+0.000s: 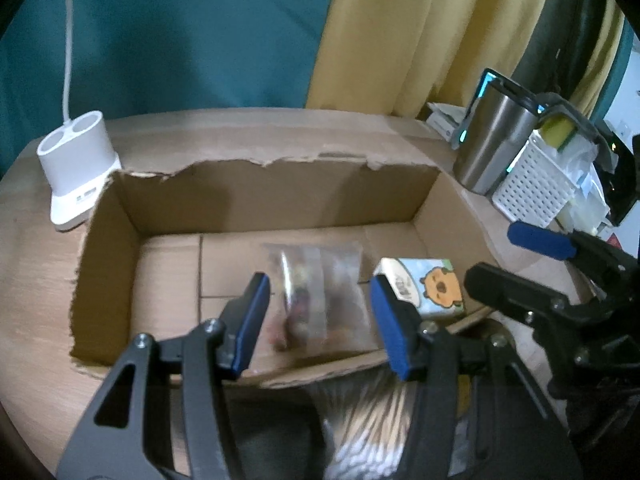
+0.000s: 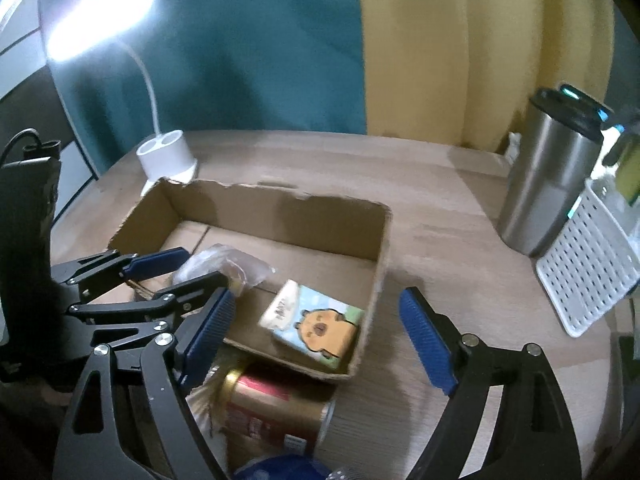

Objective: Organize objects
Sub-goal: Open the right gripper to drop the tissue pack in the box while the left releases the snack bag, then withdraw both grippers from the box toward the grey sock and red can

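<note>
Teal curtain (image 1: pixel 180 32) and yellow curtain (image 1: pixel 400 32) are hanging behind a wooden desk (image 2: pixel 440 184); a lit lamp is glaring top left, its white base (image 1: pixel 76 148) sitting just behind the box's far left corner.

Key relation: a cardboard box (image 1: pixel 280 192) with a torn rim is sitting open on the desk, and both hands are hovering over its near edge, angled down into it.

- left gripper (image 1: pixel 320 282): fingers are standing part-way apart, straddling a clear plastic bag (image 1: pixel 316 300) of small items. Bag is filling the gap pad to pad, long axis running away from the fingers. It's blurred, so I can't tell whether the pads are actually pressing on it or whether it's lying on the box floor.
- right gripper (image 2: pixel 316 298): fingers are standing wide apart, gripping nothing. A tissue pack (image 1: pixel 424 284) with a cartoon animal is lying flat in the box's near right corner, below and ahead of these fingers, clear of them.

Box contents so far: bag plus tissue pack, side by side, not touching as far as I can see.

Outside the box: a gold-and-red can (image 2: pixel 276 408) is lying on its side against the near wall, below the right gripper, long axis running across the view. Right hand is nearer. I'm guessing it's next, and the wrist needs rolling to close across the can's body, not end to end.

A steel tumbler (image 2: pixel 552 184) and white perforated basket (image 2: pixel 588 264) are standing well off to the right, touching each other.
</note>
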`<state>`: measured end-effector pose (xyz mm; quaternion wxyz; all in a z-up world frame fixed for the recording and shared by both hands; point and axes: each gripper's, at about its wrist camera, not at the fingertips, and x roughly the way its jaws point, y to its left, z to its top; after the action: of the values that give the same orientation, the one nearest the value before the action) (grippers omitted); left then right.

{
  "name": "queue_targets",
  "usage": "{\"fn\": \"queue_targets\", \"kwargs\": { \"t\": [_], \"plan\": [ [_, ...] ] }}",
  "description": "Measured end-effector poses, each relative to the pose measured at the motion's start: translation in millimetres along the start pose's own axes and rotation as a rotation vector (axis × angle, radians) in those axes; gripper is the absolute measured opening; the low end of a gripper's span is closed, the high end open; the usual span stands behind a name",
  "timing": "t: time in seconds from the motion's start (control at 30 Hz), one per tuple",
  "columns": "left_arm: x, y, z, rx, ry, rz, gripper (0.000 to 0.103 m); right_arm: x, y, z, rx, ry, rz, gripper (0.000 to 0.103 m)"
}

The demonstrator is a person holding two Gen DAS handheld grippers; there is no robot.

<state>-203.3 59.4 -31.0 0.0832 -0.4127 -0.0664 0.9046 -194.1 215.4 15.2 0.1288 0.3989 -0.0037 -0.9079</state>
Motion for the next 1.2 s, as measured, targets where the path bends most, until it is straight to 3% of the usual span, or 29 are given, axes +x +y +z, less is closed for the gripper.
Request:
{"fn": "queue_targets", "kwargs": {
  "t": [0.37,0.5,1.2],
  "plan": [
    [-10.2,-8.7,-0.8,0.006,0.014,-0.029,0.059,-7.0,-12.5,-9.2,0.052,0.005,-0.028,0.087],
    [-25.1,-7.8,-2.4,0.002,-0.024,-0.032,0.071,-13.1,-11.0,-13.5,0.061,0.002,-0.035,0.087],
    [-71.0,9.7,-20.6,-0.014,-0.07,-0.007,0.077,-38.6,16.4,-30.1,0.045,-0.017,-0.05,0.087]
  ]
}}
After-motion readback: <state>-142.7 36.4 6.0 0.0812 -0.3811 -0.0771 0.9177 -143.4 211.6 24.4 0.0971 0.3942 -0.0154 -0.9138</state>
